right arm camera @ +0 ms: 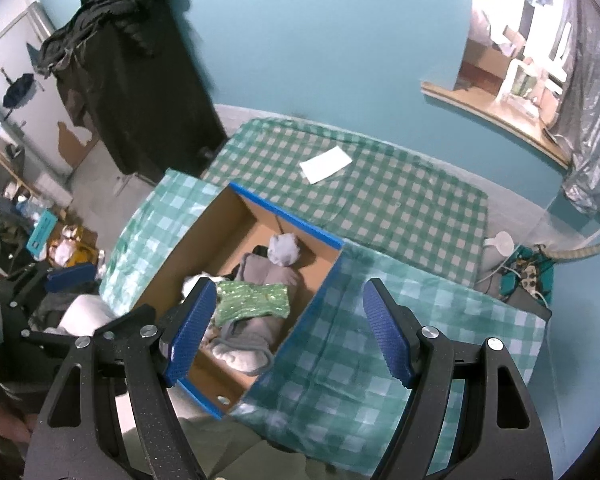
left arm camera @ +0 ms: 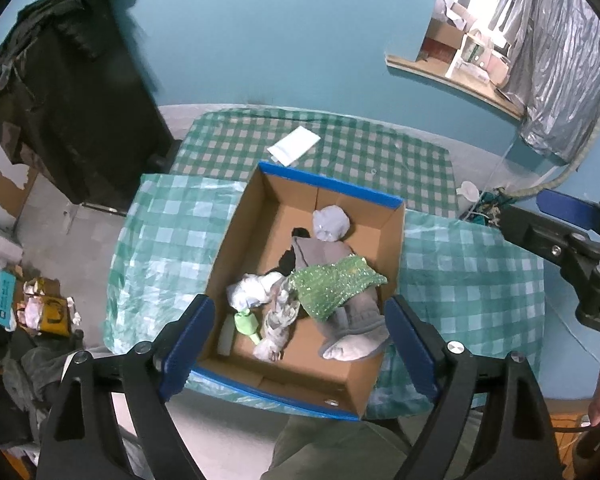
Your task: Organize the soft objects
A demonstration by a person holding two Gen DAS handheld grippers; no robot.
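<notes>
Green sequinned cloth (left arm camera: 337, 283) lies on top of a grey hooded sweatshirt (left arm camera: 340, 300) inside the brown cardboard box with blue-taped rim (left arm camera: 332, 185), seen from the left wrist camera. Beside them sit a crumpled white cloth (left arm camera: 252, 290), a pale lilac bundle (left arm camera: 331, 222), a small light-green item (left arm camera: 246, 325) and a clear crinkled plastic bag (left arm camera: 278, 326). The box stands on a table spread with a green-and-white checked cloth (left arm camera: 164, 240). The left gripper (left arm camera: 300, 344) hovers above the near end of the box, jaws spread wide and holding nothing. Everything in the box looks light and limp; I judge a pinch on a raised fold would lift any piece, though the sequins may slip and the bag would crumple. Something black under the sweatshirt is too hidden to name.

From the right wrist camera, the right gripper (right arm camera: 288, 332) hangs over the box's right wall, jaws likewise wide apart and empty. Its left finger (right arm camera: 190, 332) covers part of the white cloth and the box's near-left area, so the green item and bag are out of sight. A white sheet of paper (right arm camera: 326, 165) lies on the far table.
</notes>
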